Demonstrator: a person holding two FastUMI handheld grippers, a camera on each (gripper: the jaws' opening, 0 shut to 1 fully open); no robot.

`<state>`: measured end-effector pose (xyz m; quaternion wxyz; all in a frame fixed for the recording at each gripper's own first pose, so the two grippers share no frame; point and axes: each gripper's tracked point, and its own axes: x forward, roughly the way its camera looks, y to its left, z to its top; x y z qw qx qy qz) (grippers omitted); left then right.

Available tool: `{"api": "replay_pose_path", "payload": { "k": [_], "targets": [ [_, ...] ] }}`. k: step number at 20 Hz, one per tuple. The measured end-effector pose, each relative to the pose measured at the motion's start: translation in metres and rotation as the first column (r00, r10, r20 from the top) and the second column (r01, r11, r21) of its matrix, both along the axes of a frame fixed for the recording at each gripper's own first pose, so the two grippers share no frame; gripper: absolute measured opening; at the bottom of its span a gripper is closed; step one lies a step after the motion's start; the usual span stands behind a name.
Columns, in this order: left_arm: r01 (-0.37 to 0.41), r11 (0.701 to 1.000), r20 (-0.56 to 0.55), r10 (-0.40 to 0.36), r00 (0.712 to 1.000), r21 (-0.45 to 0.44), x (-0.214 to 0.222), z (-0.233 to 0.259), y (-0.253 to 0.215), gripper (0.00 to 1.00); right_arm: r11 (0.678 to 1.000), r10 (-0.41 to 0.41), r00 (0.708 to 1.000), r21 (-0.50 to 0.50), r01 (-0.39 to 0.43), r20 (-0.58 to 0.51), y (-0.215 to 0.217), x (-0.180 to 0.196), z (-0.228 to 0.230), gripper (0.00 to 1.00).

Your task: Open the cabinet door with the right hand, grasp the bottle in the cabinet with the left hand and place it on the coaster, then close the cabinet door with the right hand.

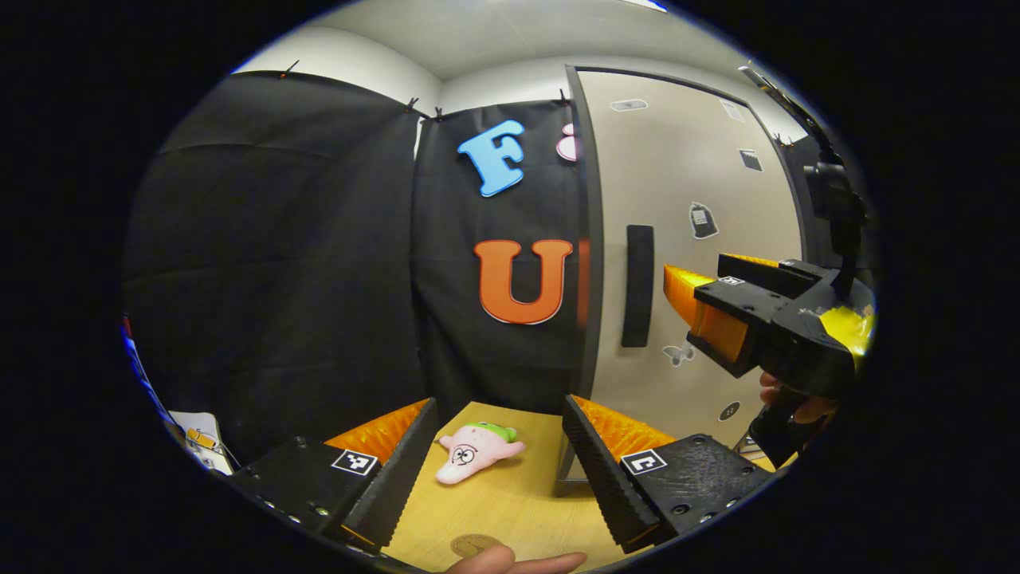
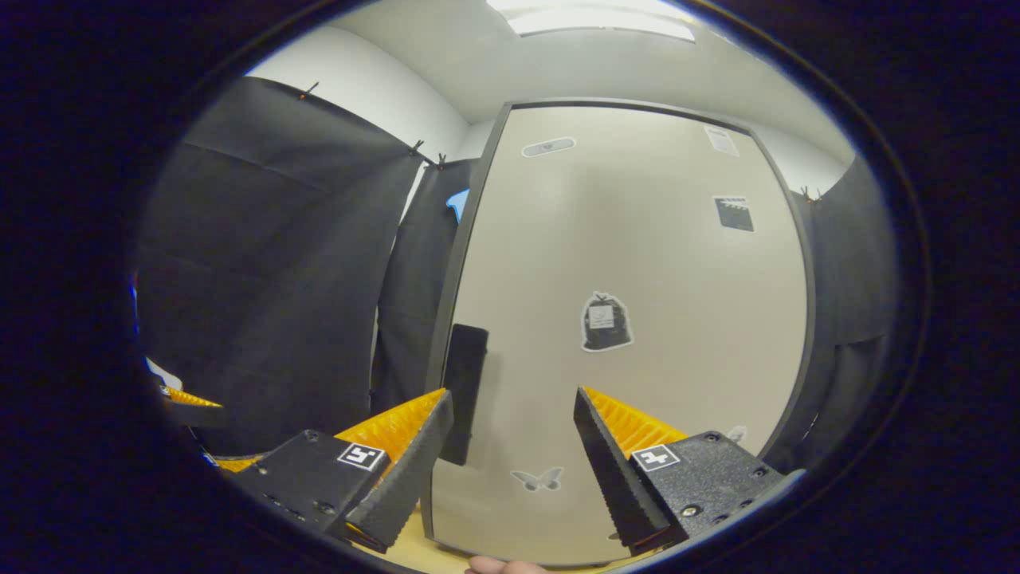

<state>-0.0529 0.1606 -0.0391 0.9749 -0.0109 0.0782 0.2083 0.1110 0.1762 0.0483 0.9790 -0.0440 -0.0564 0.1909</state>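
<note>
The right gripper (image 2: 510,446) has its two fingers spread wide with nothing between them, pointed at the closed cabinet door (image 2: 637,319). The door's dark vertical handle (image 2: 464,383) stands just beyond the tip of its left finger — whether that tip touches it cannot be told. From the left gripper view, the same gripper (image 1: 697,307) is held level by a hand (image 1: 785,399) wrapped round its grip from below, tips aimed toward the handle (image 1: 637,285) and just short of it.

The left gripper (image 1: 498,454) is also spread wide and empty, hovering low over the wooden table (image 1: 510,502). Between its fingers, farther off on the table, lies a pink plush toy (image 1: 476,452) with a green top, touching neither finger. A round brown coaster (image 1: 476,544) sits on the table at the lower edge of that view, with a fingertip (image 1: 518,562) beside it. The bottle is hidden — the cabinet is shut.
</note>
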Motion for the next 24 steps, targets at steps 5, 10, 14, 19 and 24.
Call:
{"api": "replay_pose_path", "payload": {
  "k": [5,10,14,19,24],
  "targets": [
    [-0.017,1.0,0.001,0.017,1.0,-0.01,-0.019,0.0,0.016,0.95,0.998,0.05,0.999,0.037,-0.051,0.018,0.028,0.02,0.009,0.97],
    [-0.014,1.0,0.012,0.013,1.0,0.026,-0.027,0.007,0.019,0.95,0.996,0.081,0.996,0.025,-0.08,-0.038,0.043,0.029,-0.004,0.87],
    [0.002,1.0,0.017,-0.003,1.0,0.031,-0.03,0.009,0.019,0.95,0.995,0.094,0.988,0.031,-0.091,-0.125,0.044,0.04,-0.028,0.53],
    [0.048,0.998,-0.004,-0.047,0.999,0.045,-0.033,0.001,0.017,0.95,0.996,0.088,0.983,0.003,-0.089,-0.16,0.044,0.037,-0.028,0.29],
    [0.099,0.995,0.017,-0.099,0.995,0.02,-0.033,-0.005,0.013,0.95,0.995,0.097,0.975,0.016,-0.096,-0.197,0.042,0.03,-0.031,0.25]
  ]
}}
